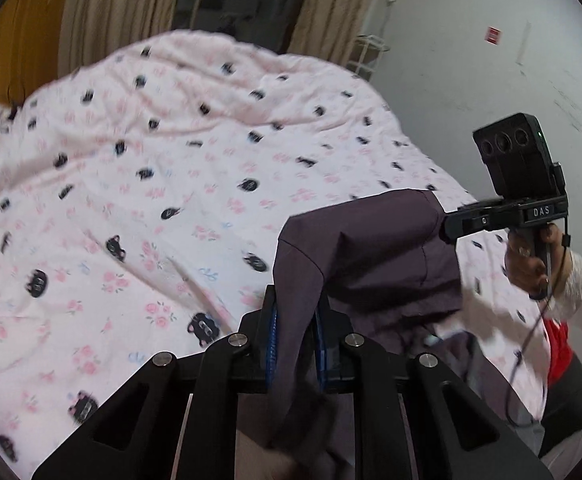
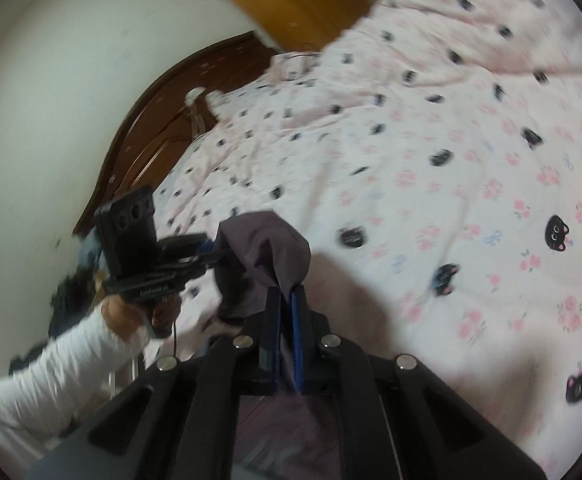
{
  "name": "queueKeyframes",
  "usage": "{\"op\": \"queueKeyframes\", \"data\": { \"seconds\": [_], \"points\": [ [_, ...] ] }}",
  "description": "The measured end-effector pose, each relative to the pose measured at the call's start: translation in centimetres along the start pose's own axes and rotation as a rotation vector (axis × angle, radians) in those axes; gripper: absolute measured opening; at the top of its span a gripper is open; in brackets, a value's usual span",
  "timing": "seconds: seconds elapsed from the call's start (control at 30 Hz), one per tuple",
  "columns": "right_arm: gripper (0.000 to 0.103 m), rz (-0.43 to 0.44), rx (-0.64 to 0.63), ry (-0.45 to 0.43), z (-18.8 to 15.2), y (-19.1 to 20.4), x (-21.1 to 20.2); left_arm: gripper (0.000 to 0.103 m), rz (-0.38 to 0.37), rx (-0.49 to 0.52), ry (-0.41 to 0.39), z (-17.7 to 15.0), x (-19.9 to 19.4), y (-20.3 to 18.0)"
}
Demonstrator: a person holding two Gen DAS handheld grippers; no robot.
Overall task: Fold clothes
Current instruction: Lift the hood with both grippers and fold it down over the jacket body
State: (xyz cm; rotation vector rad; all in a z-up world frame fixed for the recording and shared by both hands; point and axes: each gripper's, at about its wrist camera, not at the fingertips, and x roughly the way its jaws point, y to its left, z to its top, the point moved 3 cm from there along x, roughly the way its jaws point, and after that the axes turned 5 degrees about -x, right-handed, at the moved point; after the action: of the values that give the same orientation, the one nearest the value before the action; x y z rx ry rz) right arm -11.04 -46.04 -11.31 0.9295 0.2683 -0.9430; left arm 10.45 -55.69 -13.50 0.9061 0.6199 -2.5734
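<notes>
Evidently the dark purple garment (image 1: 363, 248) hangs in the air above the bed (image 1: 139, 184), stretched between two holds so it can spread; the left gripper (image 1: 297, 336) pinches one edge, the right gripper (image 2: 286, 312) pinches another; whether a fold is opening or closing cannot be told.

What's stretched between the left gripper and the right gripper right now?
The dark purple garment spans the gap, clamped in the left gripper and the right gripper. Both wrist views show it, held above the pink patterned bedsheet.
</notes>
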Motion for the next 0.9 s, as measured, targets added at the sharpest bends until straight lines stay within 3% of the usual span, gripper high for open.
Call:
{"op": "queueKeyframes", "data": {
  "seconds": [0.37,0.6,0.73,0.9],
  "points": [
    [0.005,-0.013,-0.191,0.145,-9.1,10.0,-3.4,0.013,0.062,0.247,0.058,-8.3,-6.6,-9.1],
    [0.005,-0.071,-0.202,0.246,-15.6,11.5,-2.0,0.013,0.166,0.400,0.190,-15.1,-5.9,-12.8],
    [0.005,-0.140,-0.211,0.298,-18.6,11.8,-0.3,0.014,0.221,0.428,0.250,-17.6,-5.2,-13.2],
    [0.005,-0.199,-0.233,0.340,-21.1,12.0,0.9,0.025,0.246,0.464,0.275,-20.0,-6.3,-14.2]
  ]
}}
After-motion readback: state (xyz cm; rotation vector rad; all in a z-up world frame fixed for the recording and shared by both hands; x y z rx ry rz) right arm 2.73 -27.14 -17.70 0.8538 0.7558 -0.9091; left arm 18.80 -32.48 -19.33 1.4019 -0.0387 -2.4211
